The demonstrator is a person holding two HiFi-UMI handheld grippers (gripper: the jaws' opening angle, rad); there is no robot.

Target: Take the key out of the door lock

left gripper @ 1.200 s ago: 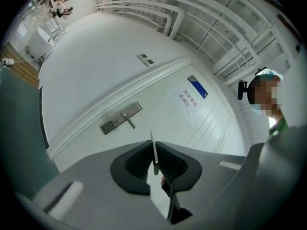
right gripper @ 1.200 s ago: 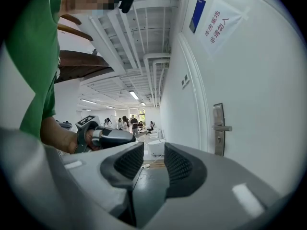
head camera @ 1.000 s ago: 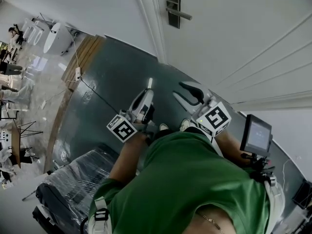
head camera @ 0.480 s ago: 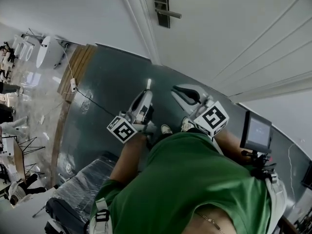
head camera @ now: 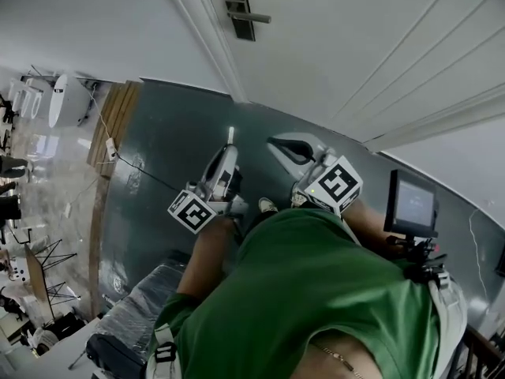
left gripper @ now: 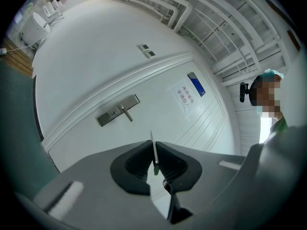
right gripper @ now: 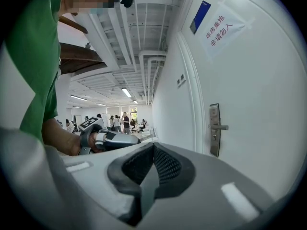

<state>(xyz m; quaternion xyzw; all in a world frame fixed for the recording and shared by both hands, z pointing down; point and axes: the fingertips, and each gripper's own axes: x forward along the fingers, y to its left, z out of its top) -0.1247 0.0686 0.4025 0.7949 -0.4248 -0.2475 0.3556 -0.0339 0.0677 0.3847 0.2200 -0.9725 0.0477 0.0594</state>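
The white door carries a metal lock plate with a lever handle [head camera: 237, 6], also seen in the left gripper view [left gripper: 117, 111] and the right gripper view [right gripper: 214, 130]. Both grippers hang well short of the door. My left gripper [head camera: 230, 142] [left gripper: 153, 148] is shut on a thin metal key [left gripper: 153, 150], whose blade pokes out edge-on between the pads and points toward the door. My right gripper [head camera: 278, 142] [right gripper: 153, 150] is shut, pads together with nothing between them. The keyhole itself is too small to make out.
A dark green floor [head camera: 166, 148] runs from my feet to the door. A small monitor on a stand [head camera: 410, 204] is at my right, a plastic-wrapped black object [head camera: 130, 330] at lower left. A cable [head camera: 118, 160] crosses the floor. A paper sign [left gripper: 184, 96] is on the door. People stand far off [right gripper: 120, 122].
The right gripper's jaws have gone from wide open to shut. The lock plate has slid up and left in the head view. The left gripper keeps its hold on the key.
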